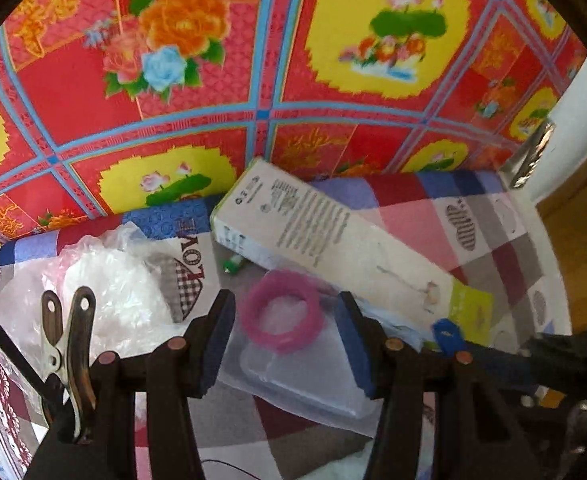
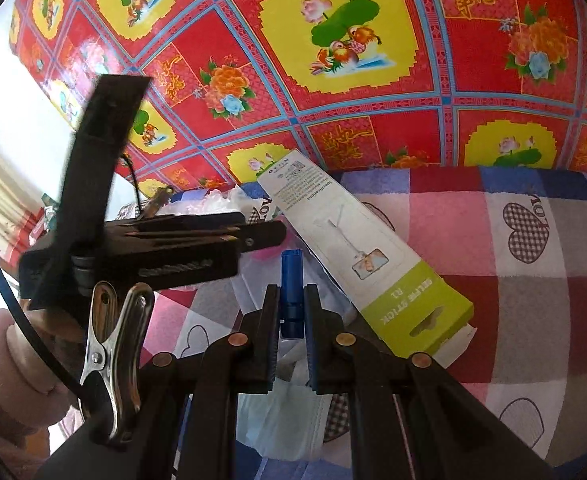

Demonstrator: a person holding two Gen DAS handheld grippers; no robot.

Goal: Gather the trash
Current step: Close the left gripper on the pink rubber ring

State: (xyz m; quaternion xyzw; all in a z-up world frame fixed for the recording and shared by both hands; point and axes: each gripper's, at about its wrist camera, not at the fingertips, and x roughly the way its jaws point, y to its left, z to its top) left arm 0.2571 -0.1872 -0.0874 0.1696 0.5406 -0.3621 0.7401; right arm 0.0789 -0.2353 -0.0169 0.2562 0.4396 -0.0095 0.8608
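The wall covering (image 1: 253,60) is red with blue grid lines, yellow medallions holding green lotus leaves, and orange and blue flowers. The bedspread (image 2: 533,280) is a patchwork of pink, dark red, grey, white and blue squares with checked hearts. The box (image 2: 373,248) is white with a lime-green end. The ring (image 1: 280,312) is pink.

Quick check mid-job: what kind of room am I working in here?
Probably a bedroom at home: a patchwork heart-print quilt covers a bed-like surface against a red floral wall covering, with a selfie stick box lying on it.
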